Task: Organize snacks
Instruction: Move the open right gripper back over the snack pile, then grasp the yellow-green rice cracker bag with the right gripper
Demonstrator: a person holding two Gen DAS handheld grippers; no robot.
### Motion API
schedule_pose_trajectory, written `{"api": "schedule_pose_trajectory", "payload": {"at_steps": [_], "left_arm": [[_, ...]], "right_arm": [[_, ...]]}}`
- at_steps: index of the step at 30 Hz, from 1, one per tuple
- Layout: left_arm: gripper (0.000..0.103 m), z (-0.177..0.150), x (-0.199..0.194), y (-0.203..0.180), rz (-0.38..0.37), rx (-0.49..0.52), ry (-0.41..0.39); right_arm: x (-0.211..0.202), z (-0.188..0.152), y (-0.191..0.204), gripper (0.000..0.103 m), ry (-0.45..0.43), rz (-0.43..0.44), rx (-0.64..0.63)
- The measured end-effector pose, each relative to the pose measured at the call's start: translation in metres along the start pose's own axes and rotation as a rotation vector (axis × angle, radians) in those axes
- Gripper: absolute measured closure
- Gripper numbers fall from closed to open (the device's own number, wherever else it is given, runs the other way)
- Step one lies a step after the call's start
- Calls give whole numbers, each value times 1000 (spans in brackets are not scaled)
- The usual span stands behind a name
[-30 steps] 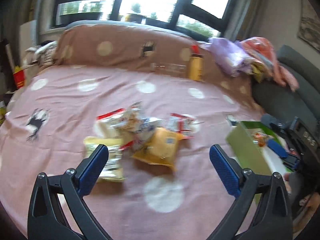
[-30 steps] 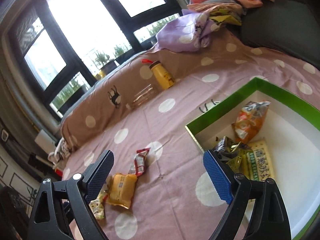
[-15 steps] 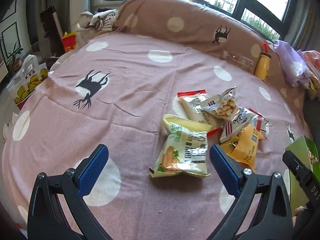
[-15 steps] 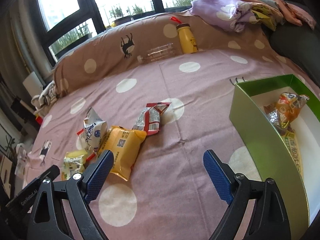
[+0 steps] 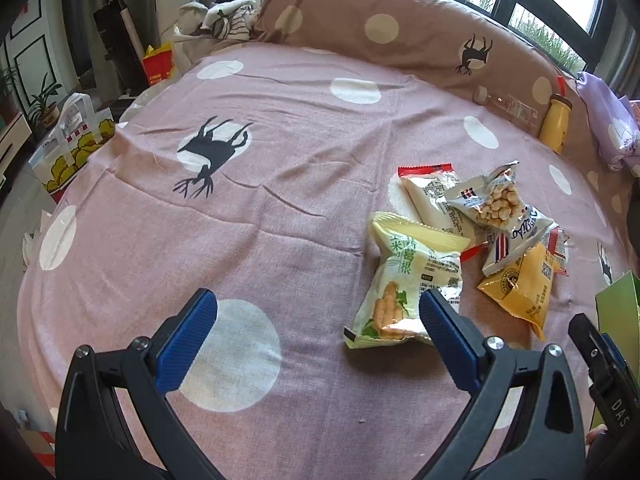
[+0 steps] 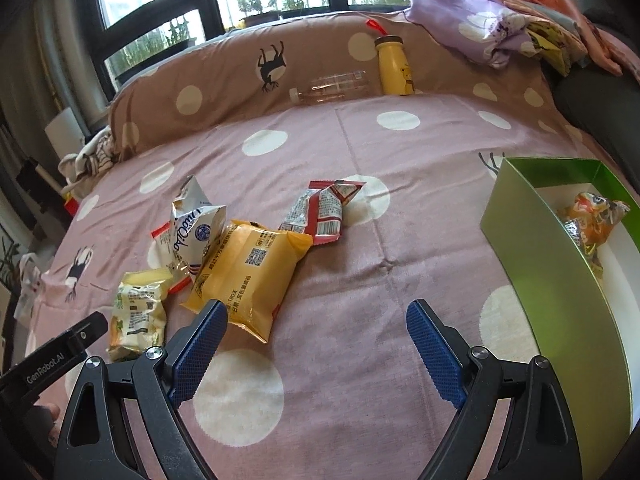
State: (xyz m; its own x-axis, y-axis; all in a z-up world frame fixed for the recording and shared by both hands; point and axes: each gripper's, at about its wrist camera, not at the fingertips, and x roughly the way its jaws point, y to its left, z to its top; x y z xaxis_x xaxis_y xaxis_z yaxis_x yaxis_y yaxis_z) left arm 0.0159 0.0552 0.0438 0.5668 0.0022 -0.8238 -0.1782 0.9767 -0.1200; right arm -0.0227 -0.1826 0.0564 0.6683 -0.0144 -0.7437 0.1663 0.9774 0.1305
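Observation:
Several snack packets lie in a loose pile on the pink dotted bedspread [image 5: 256, 216]. A pale green packet [image 5: 404, 280] is nearest my left gripper [image 5: 316, 328], which is open and empty just left of it. A yellow packet [image 6: 250, 272] lies just beyond my right gripper [image 6: 316, 336], also open and empty. A white-blue packet [image 6: 196, 232] and a red-silver packet [image 6: 320, 208] lie behind it. A green box [image 6: 548, 276] at the right holds an orange packet [image 6: 596, 216].
A yellow bottle [image 6: 394, 66] and a clear bottle [image 6: 332, 86] rest against the brown bolster [image 6: 224, 76] at the back. Piled clothes [image 6: 500, 28] lie at the far right. Bags [image 5: 72, 140] stand on the floor left of the bed.
The left gripper has swung left and closer to the pale green packet. The right gripper has turned from the green box towards the snack pile. Both stay open.

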Motion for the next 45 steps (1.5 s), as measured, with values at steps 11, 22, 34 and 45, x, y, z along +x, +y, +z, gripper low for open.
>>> {"api": "schedule_pose_trajectory", "payload": {"at_steps": [11,22,34,45], "left_arm": [[2,1,10,-2,-103,-3,101],[14,6,25,-8,-148,-7,164],[63,0,21,-29,-273,78,173],[69,-10,-24,-51,-348,123,54]], "right_arm": [[10,16,34,12,164,333,31],[69,26,102,40,391,465,-69],[89,20,100,53,446,561,-41],[35,29,76,54,339,595,-26]]}}
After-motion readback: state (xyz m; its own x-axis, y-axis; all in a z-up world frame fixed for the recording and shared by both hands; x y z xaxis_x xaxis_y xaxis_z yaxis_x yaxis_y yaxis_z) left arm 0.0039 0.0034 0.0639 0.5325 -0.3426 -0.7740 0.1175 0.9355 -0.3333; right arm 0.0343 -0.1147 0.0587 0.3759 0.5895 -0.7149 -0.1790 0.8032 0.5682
